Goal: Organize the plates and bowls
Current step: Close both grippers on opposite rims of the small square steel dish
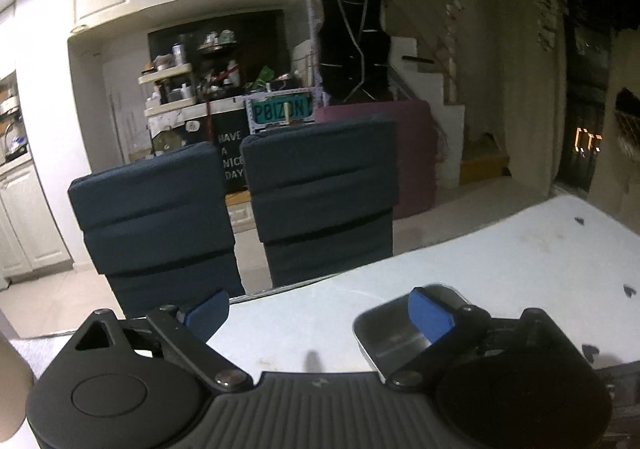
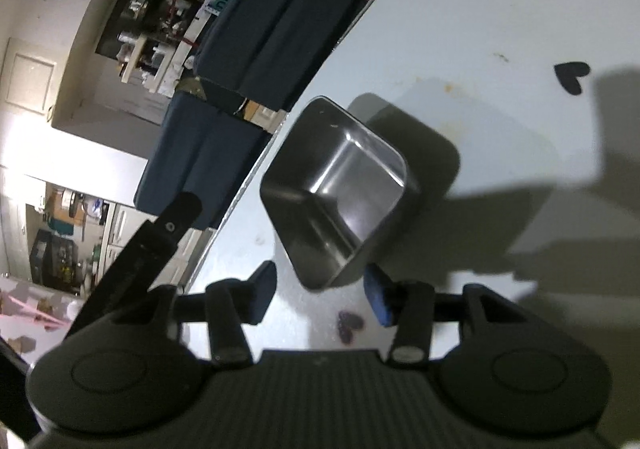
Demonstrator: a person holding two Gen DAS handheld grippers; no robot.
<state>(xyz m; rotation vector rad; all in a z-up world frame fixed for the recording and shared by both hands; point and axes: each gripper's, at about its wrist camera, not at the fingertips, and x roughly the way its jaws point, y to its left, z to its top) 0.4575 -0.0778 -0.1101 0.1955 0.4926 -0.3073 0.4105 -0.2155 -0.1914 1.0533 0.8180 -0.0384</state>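
Left gripper (image 1: 320, 315) has its blue pads spread wide apart, nothing pinched between them, hovering low over the pale blue-white table (image 1: 520, 249) near its edge. One of its pads (image 1: 430, 315) sits in front of the square steel bowl (image 1: 384, 333), which rests on the tabletop just at the right side of that gripper; from that view I can't tell if the pad is actually touching the rim or just overlapping it. Right gripper (image 2: 320, 295) is also open, jaws apart and empty, and its camera is rolled pretty hard so the table edge runs diagonally. From there the same steel bowl (image 2: 340, 185) shows up much better: rounded-square, shiny inside, empty, sitting close to the table edge just ahead of the fingertips, with the right-hand blue pad (image 2: 378, 299) right by its near corner. It throws a big dark shadow (image 2: 420, 157) onto the table behind it. Little black heart decals (image 2: 572, 75) are scattered on the tabletop. Two dark blue padded chair backs (image 1: 236, 209) are tucked against the far side of the table, and behind them there's a cluttered shelf (image 1: 172, 89), a "P0IZON" plate (image 1: 282, 111) and a black vest (image 1: 356, 45) hanging up.
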